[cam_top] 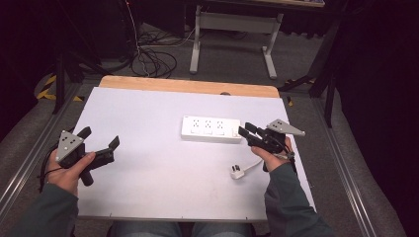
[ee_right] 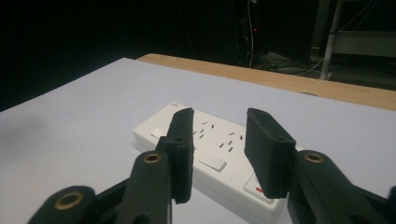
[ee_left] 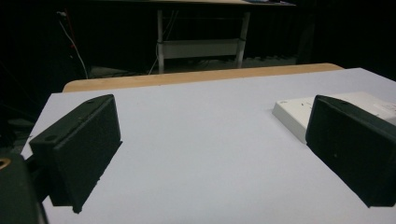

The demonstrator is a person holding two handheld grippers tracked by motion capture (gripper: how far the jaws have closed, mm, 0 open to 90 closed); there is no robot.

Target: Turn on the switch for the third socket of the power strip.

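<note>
The power strip lies flat on the white bench, a little past the middle toward the far wooden edge, its sockets facing up. The right tongs sit right at the strip's right end, tips just beside it; in the right gripper view the black jaws stand partly spread, over that end, the strip's sockets showing in the gap between them, nothing pinched. Whether the tips touch the casing I cannot tell.

The left tongs hover well apart from the strip, off to its left near the bench's left edge, jaws spread wide and empty; in the left gripper view the strip's left corner peeks out beside one jaw, with bare bench between the two jaws.

A white plug on a short cord lies on the bench on the near side of the strip's right end, just beside the right hand. Nothing stands between either pair of tongs and the strip. Beyond the bench, on the floor behind the strip, cables coil beside a table frame.
</note>
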